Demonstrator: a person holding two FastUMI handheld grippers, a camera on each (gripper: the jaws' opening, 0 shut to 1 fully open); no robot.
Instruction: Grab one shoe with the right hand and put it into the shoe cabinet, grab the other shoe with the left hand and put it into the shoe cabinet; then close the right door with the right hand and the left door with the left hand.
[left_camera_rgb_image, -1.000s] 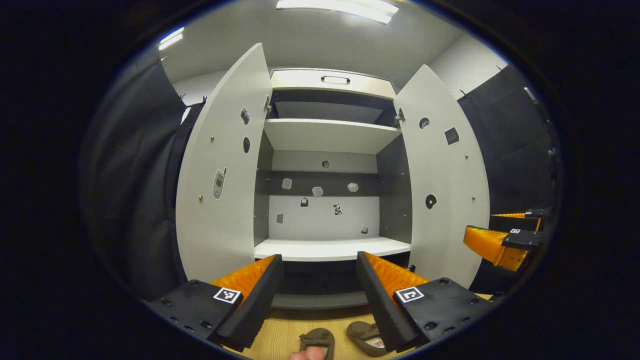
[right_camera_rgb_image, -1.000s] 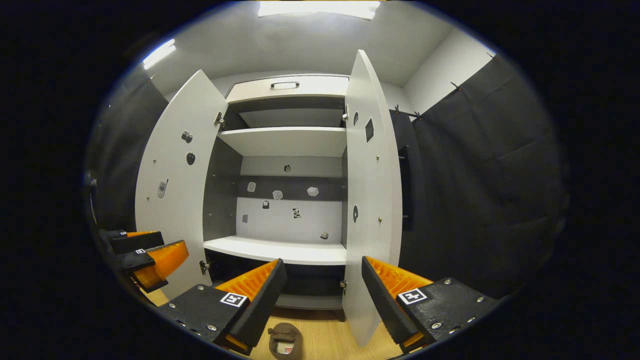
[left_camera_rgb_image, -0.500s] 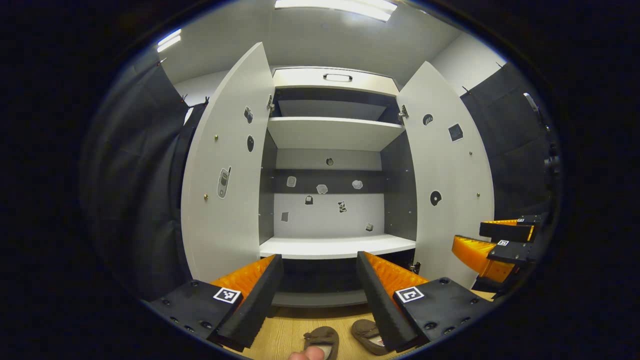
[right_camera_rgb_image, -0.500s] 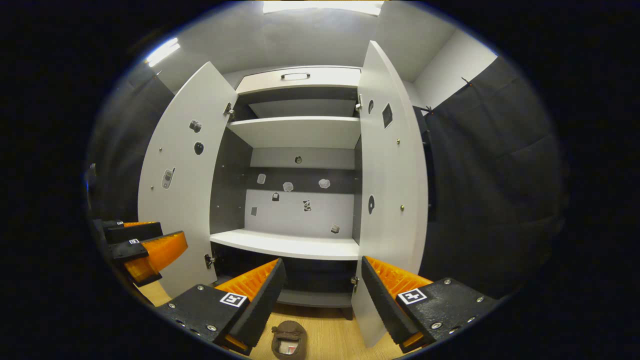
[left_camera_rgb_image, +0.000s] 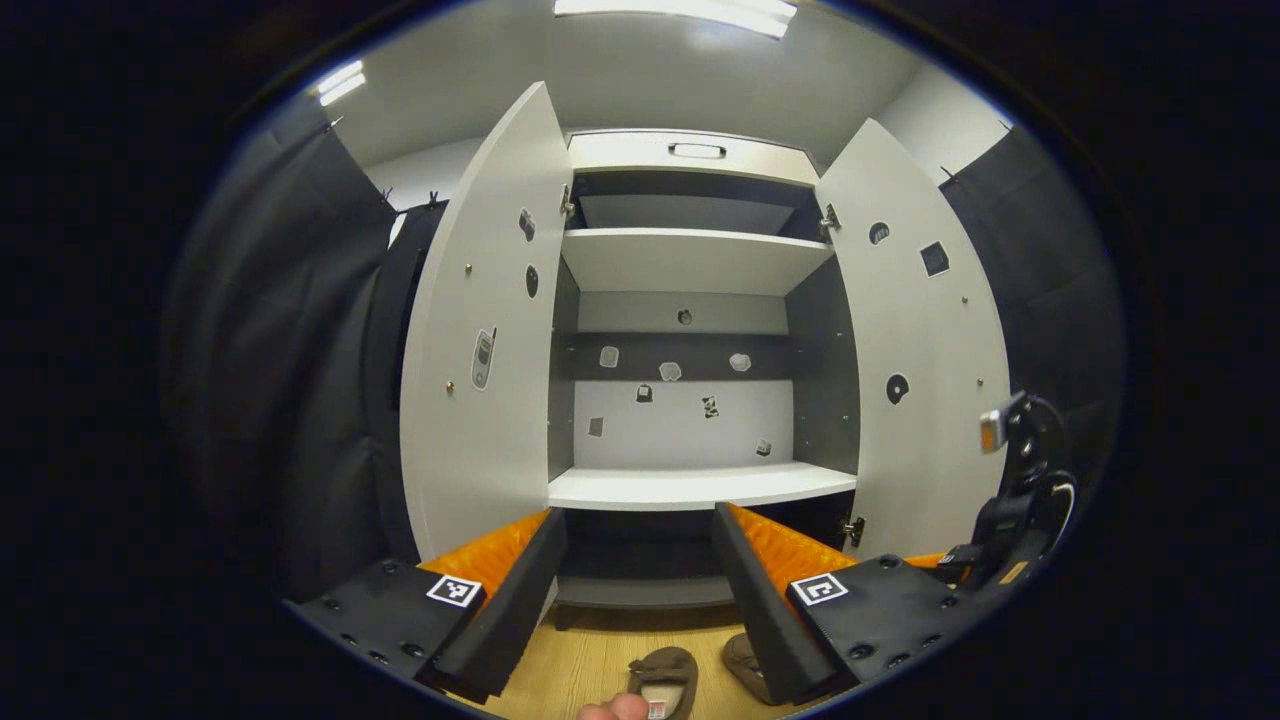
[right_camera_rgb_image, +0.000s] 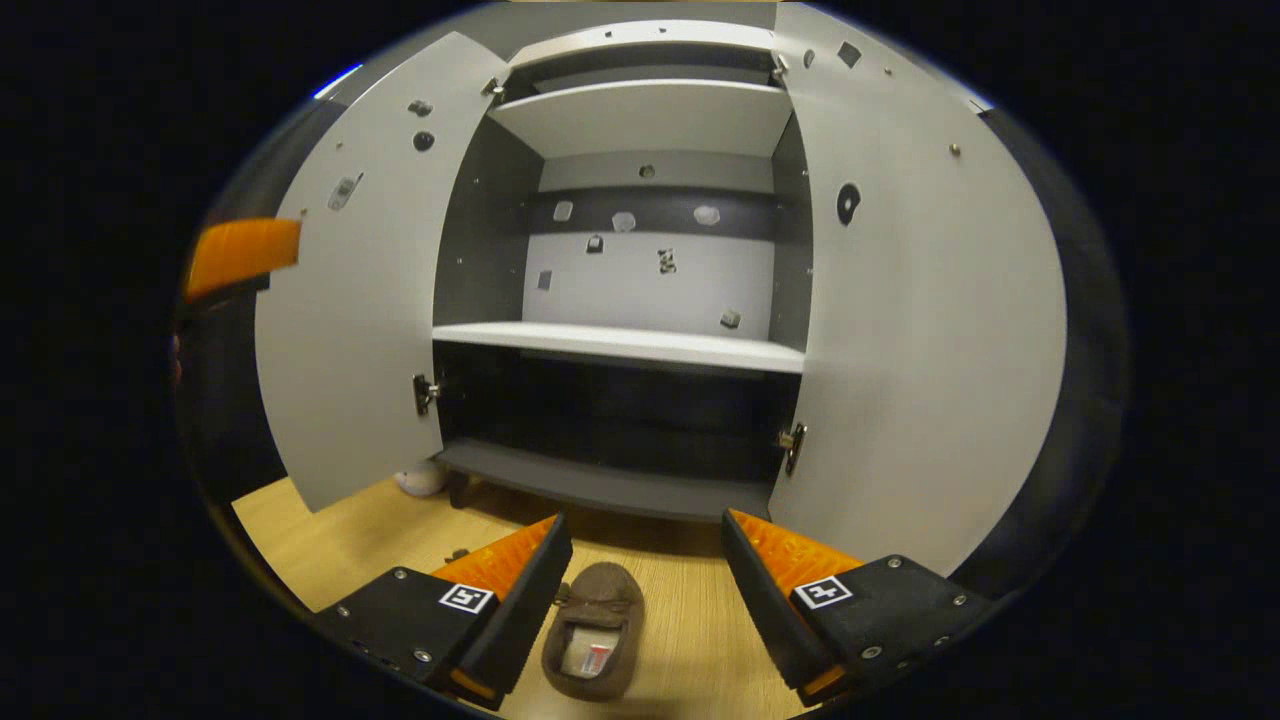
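Nothing of the task appears to be done yet. Both brown shoes lie on the wooden floor (right_camera_rgb_image: 330, 540) in front of the shoe cabinet (right_camera_rgb_image: 620, 345), and no shoe can be seen on its shelves. In the right gripper view, one shoe (right_camera_rgb_image: 593, 628) is seen at 6 o'clock, between the spread fingers of the right gripper (right_camera_rgb_image: 646, 600) but untouched by them; nothing is held. In the left gripper view, the two shoes are found at about 6 o'clock: one shoe (left_camera_rgb_image: 663, 675) between the fingers of the left gripper (left_camera_rgb_image: 640, 590), the other shoe (left_camera_rgb_image: 742, 658) partly hidden behind the finger nearer 5 o'clock. The left gripper's fingers are likewise parted and empty.

The left door (right_camera_rgb_image: 350, 290) at 9 o'clock and the right door (right_camera_rgb_image: 930, 300) at 3 o'clock are both swung wide open. Left to do, as judged: both grasps, both placements, both closings.

Small stickers are scattered on the doors and the back panel, and square coded markers sit on the gripper bodies; no readable writing can be made out. A label inside the shoe is too small to be read.
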